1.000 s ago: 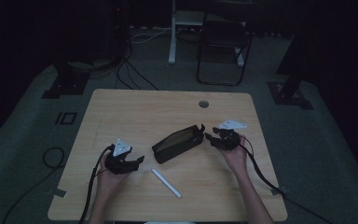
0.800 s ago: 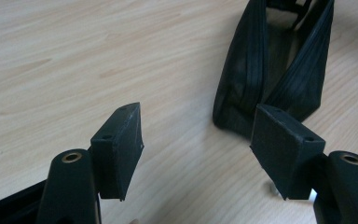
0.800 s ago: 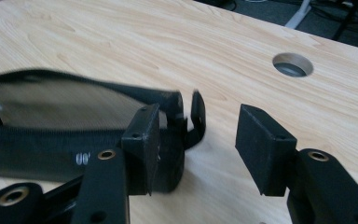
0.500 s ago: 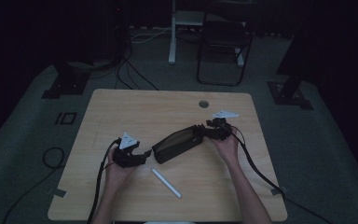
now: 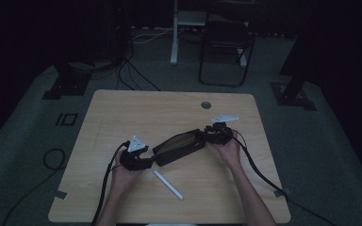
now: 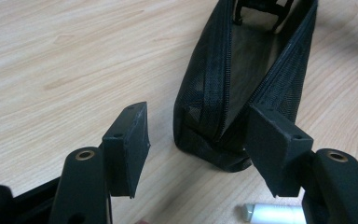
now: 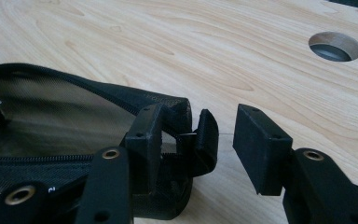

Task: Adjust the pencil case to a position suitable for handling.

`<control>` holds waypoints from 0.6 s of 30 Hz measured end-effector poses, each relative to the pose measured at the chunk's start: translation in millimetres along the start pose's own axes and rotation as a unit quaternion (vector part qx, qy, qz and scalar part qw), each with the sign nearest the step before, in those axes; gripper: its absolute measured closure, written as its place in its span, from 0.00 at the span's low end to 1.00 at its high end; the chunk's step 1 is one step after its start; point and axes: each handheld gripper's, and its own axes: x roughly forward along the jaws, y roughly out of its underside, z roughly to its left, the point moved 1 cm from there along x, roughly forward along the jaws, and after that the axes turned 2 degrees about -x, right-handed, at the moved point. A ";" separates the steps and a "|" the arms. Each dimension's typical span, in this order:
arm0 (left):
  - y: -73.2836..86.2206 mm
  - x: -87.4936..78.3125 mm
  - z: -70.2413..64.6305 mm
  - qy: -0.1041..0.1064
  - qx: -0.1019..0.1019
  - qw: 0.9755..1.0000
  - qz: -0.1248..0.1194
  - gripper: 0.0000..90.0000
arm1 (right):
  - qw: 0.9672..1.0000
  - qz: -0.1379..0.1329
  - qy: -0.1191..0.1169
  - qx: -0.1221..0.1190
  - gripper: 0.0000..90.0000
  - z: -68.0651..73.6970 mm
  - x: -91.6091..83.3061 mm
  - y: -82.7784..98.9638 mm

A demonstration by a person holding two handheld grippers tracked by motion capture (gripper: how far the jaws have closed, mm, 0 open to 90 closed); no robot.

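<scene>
On the table (image 5: 122, 113), an unzipped black pouch (image 5: 178, 146) lies between both grippers: left gripper (image 6: 198, 149) spread wide before one end, right gripper (image 7: 191, 149) parted around the other, likely to steady it; white tube (image 5: 168, 184) nearby.

One black mesh pouch (image 5: 178, 147) and one white tube (image 5: 168, 184) are counted on the tabletop (image 5: 122, 113), which is pierced by one round hole (image 5: 206, 104) near its far edge. Two grippers are counted, the left gripper (image 5: 147, 163) and the right gripper (image 5: 206, 136), and one chair (image 5: 226, 47) beyond.
</scene>
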 end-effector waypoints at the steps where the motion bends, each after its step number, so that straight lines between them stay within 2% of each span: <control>1: 0.5 -0.3 -0.6 0.002 0.001 1.000 0.000 0.45 | 1.000 0.001 0.001 -0.002 0.57 1.0 -0.5 0.5; 5: 2.9 -2.6 -4.6 0.011 0.008 1.000 0.003 0.46 | 1.000 0.002 0.001 -0.006 0.56 1.7 -1.7 0.8; 7: 3.4 -3.3 -6.1 0.005 0.012 1.000 0.002 0.46 | 1.000 0.001 0.000 -0.005 0.55 1.0 -2.0 0.4; 12: 3.8 -6.8 -4.7 0.002 0.006 1.000 -0.008 0.42 | 1.000 -0.006 0.011 -0.003 0.48 1.0 -5.1 -0.7; 13: 4.0 -10.4 -3.3 0.000 0.006 1.000 -0.014 0.41 | 1.000 -0.018 0.014 -0.007 0.44 2.1 -10.4 -2.7; 18: 5.2 -21.5 -1.9 -0.004 0.012 1.000 -0.022 0.40 | 0.999 -0.044 0.020 -0.014 0.41 6.2 -26.2 -7.1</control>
